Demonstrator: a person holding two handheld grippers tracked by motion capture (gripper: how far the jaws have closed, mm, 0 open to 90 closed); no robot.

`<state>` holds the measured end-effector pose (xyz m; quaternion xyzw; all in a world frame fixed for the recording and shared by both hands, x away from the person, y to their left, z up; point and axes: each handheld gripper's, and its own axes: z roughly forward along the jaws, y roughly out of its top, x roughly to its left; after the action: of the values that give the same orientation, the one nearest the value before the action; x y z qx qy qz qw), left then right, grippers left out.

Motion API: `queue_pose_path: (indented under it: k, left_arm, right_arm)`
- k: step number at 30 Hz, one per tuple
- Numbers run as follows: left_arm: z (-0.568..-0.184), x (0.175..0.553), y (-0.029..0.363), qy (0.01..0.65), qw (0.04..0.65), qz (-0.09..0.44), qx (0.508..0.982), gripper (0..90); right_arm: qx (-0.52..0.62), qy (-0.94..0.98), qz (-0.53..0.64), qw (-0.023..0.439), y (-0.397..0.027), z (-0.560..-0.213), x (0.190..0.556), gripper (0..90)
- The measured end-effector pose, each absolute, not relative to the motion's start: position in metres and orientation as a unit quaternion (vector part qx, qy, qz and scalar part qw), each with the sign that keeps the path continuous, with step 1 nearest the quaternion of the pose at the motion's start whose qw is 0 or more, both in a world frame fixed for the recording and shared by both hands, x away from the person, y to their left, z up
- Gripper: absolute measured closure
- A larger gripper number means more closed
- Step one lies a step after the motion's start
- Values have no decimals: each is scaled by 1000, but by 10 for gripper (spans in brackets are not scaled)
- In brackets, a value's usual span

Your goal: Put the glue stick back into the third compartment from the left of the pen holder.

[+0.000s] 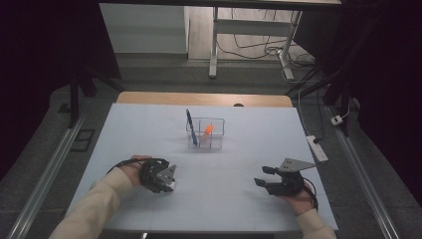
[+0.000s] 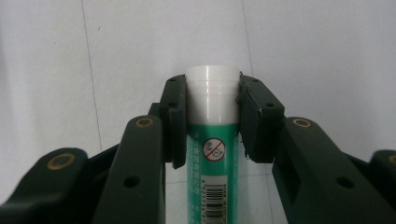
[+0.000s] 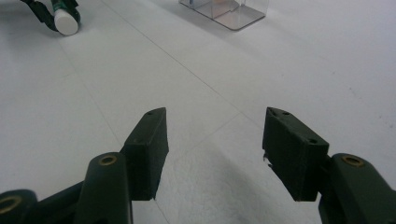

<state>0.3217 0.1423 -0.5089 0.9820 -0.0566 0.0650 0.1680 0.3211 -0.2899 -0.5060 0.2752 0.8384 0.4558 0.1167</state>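
A glue stick [image 2: 212, 112] with a green body and a white cap lies on the white table sheet [image 1: 234, 149]. My left gripper [image 2: 212, 100] is shut on it, both pads pressed against the cap's sides. In the high view this left gripper [image 1: 168, 183] sits at the front left, pointing down. From the right gripper view, the glue stick's cap [image 3: 66, 23] shows far off at the top left. My right gripper [image 3: 215, 135] stands open over bare sheet, nothing between its jaws. It rests at the front right [image 1: 263, 177].
A clear plastic organizer [image 1: 215, 141] stands at the table's middle back, with a blue pen [image 1: 191, 127] upright in it and an orange item [image 1: 209, 129] inside. The organizer's corner [image 3: 233, 14] shows in the right gripper view. A white power strip [image 1: 317, 148] lies beyond the right edge.
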Motion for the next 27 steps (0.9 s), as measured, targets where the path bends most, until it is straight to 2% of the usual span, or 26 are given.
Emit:
queue_pose_path:
  k: [11,27]
  left_arm:
    - [-495,322,150,0,196,63,979,648]
    - [-477,324,170,116,285,70,949,648]
  right_arm:
    - [277,839,453,119,-291,-506,321,401]
    - [278,838,455,121,-291,-505,320,401]
